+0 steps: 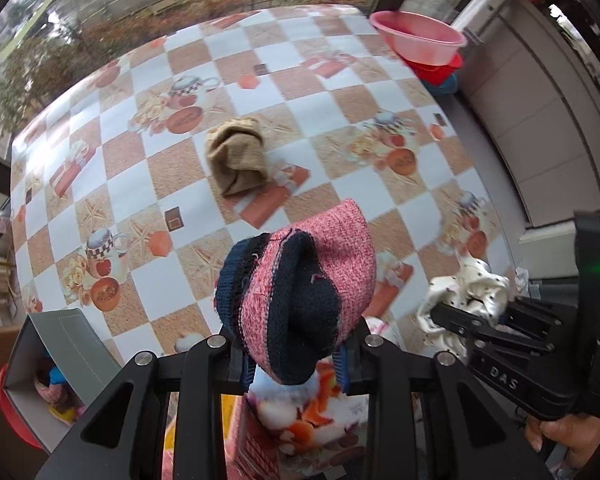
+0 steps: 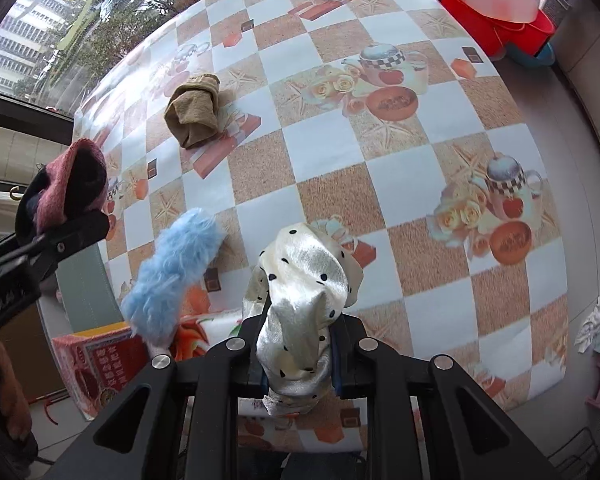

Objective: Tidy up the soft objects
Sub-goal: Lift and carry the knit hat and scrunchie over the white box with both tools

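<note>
The left gripper is clenched on a pink-and-navy knit sock, which bulges up from between its jaws, lifted above the table. The right gripper is clamped on a cream satin cloth with black dots, bunched and standing out past its jaws. Beyond, a fluffy blue piece rests at the near edge of the checkered tablecloth, and a crumpled tan sock lies farther out, well apart from both grippers.
</note>
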Available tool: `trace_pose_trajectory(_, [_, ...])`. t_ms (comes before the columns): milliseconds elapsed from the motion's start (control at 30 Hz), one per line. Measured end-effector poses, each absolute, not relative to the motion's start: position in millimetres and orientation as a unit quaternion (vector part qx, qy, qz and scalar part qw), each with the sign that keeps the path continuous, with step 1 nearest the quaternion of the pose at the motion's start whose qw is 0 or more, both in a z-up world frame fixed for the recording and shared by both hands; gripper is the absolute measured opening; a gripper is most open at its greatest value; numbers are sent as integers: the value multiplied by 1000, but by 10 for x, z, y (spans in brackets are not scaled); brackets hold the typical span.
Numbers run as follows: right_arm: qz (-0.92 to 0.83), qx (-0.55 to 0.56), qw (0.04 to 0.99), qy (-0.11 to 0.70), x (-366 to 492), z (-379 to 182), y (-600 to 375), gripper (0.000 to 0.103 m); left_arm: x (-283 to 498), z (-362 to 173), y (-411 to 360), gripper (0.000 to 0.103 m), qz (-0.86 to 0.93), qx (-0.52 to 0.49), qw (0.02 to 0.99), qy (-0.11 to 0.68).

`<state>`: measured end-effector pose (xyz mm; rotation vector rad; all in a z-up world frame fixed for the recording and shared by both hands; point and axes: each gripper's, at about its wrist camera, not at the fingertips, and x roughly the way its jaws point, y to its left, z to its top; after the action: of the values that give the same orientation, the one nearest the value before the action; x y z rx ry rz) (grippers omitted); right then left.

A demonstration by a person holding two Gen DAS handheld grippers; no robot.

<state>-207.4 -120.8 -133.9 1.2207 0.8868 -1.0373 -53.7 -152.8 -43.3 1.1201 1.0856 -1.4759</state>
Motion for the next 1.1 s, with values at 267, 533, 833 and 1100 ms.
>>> trace_pose_trajectory(267, [-465, 527, 603, 377, -2059, -1189, -705, 22, -683, -220, -888, 33, -641, 466, 441, 422])
trace_pose_trajectory(533, [-466, 525, 602, 381, -1882, -1134, -232, 22, -595, -44, -331, 33, -660, 457, 431, 412])
trace_pose_trajectory(833, [-455, 506, 625, 382, -1496, -940, 167, 22, -238, 153, 128, 33, -664, 430, 456, 408])
trace_pose_trajectory(1100, [-449, 458, 663, 385, -1068, -595, 319, 22, 307, 328, 367, 33, -646, 379, 513, 421])
